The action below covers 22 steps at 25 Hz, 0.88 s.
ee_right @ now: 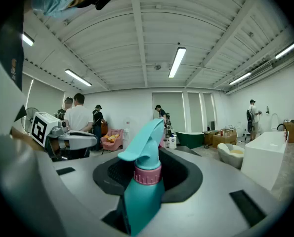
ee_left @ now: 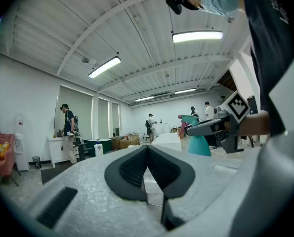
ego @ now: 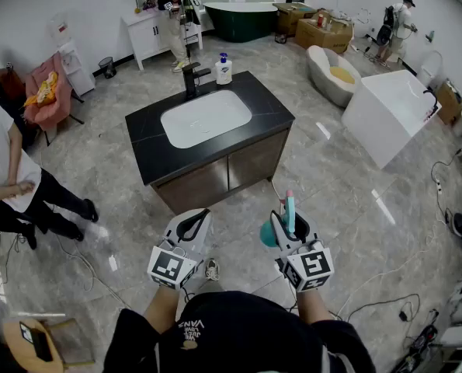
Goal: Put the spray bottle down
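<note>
A teal spray bottle [ego: 269, 234] with a pink collar [ee_right: 144, 181] is clamped between the jaws of my right gripper [ego: 286, 222], which is shut on its neck and held level in the air. The nozzle points away from me. The bottle also shows in the left gripper view [ee_left: 198, 143]. My left gripper [ego: 193, 222] hangs beside it at the same height, its black pads [ee_left: 137, 169] closed together with nothing between them. Ahead stands a black vanity counter [ego: 153, 158] with a white sink [ego: 206, 117].
A black faucet [ego: 192, 76] and a soap dispenser [ego: 224, 70] stand at the counter's far edge. A person [ego: 5, 177] bends over at the left. A white bathtub [ego: 386, 115] stands to the right, and cables [ego: 386, 301] lie on the grey tiled floor.
</note>
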Tool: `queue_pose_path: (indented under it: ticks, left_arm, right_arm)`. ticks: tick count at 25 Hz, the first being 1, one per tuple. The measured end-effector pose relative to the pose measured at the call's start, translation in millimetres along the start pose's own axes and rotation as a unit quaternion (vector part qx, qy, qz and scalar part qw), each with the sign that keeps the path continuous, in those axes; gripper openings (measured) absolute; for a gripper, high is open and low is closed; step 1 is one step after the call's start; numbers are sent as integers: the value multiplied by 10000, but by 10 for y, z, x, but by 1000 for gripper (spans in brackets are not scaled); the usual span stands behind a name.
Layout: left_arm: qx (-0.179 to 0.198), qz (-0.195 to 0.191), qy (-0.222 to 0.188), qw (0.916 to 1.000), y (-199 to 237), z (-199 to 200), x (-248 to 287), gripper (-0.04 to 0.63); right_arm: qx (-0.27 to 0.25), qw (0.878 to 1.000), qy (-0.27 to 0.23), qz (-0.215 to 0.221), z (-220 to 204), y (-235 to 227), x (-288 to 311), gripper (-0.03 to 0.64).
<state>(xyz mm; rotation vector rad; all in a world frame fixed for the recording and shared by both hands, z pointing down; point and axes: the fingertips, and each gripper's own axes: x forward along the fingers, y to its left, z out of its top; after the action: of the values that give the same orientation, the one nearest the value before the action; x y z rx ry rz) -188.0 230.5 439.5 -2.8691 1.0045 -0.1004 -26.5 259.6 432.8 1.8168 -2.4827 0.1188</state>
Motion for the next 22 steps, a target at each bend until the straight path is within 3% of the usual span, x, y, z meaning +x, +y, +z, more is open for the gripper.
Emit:
queue_pose_path:
  ticks: [8, 22]
  left_arm:
    - [-168, -252, -27, 9995, 160, -29, 167, 18]
    - [-189, -850, -47, 9962, 954, -96, 646, 21]
  right_arm:
    - [155, 9998, -118, 14, 51, -55, 222, 143]
    - [378, 9966, -324, -664, 185, -185, 995, 144]
